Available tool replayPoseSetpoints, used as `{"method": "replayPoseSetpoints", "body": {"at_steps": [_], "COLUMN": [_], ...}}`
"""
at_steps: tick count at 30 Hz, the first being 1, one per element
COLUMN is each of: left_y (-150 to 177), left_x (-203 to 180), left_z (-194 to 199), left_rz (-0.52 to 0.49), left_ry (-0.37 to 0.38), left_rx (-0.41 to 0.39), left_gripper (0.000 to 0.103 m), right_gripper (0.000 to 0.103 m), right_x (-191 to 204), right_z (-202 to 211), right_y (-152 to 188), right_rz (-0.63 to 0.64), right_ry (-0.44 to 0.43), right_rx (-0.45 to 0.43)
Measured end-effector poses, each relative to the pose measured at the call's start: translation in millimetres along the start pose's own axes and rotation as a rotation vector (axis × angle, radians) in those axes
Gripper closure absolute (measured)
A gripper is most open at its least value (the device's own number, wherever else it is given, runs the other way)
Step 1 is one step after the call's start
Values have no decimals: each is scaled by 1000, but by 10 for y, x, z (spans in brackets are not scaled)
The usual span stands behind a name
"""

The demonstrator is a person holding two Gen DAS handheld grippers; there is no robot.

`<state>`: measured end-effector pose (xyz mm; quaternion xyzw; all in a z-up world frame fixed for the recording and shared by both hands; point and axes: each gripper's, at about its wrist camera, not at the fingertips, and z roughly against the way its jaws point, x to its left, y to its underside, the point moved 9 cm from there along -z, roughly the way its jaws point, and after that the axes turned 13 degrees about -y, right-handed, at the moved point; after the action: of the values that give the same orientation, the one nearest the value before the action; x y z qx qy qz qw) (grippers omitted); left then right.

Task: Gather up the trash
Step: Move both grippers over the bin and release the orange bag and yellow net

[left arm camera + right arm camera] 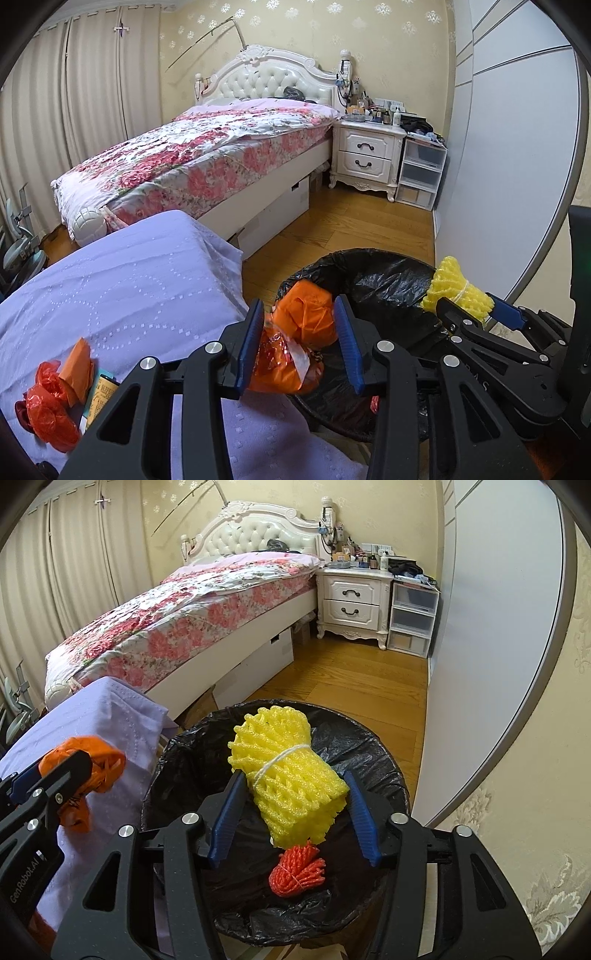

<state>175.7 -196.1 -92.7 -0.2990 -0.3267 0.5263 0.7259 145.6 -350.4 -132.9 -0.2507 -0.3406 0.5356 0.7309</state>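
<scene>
Both your tongs over the black-lined bin

At left your left gripper [301,345] stands released around a crinkly orange plastic wad [295,343] at the bin [192,760] rim beside the lilac cloth; at right your right gripper [291,812] is loosened around a yellow foam-net bundle [288,771] above the bin's mouth.

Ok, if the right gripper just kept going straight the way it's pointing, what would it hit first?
Probably the black bin liner: the right gripper, with the yellow foam net between its jaws, points down into the open trash bin, near the red net bundle. Depth is unclear.
</scene>
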Motion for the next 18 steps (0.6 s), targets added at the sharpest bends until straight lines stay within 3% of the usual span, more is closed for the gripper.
{"method": "replayPoseSetpoints", "body": {"at_steps": [2, 7, 18], "left_y": [-7, -7, 9], "left_x": [29, 67, 318], "left_z": [-20, -15, 95], "left_rz": [6, 12, 50], "left_ry": [-4, -12, -54], "left_rx": [2, 1, 12], "left_gripper": [44, 33, 30], "right_gripper": [46, 45, 45], "right_x": [-22, -50, 21], "right_z": [-4, 8, 180], "right_y": [3, 12, -12], "right_rz": [-4, -9, 13], "right_ry": [5, 18, 16], "right_rx": [0, 0, -21]}}
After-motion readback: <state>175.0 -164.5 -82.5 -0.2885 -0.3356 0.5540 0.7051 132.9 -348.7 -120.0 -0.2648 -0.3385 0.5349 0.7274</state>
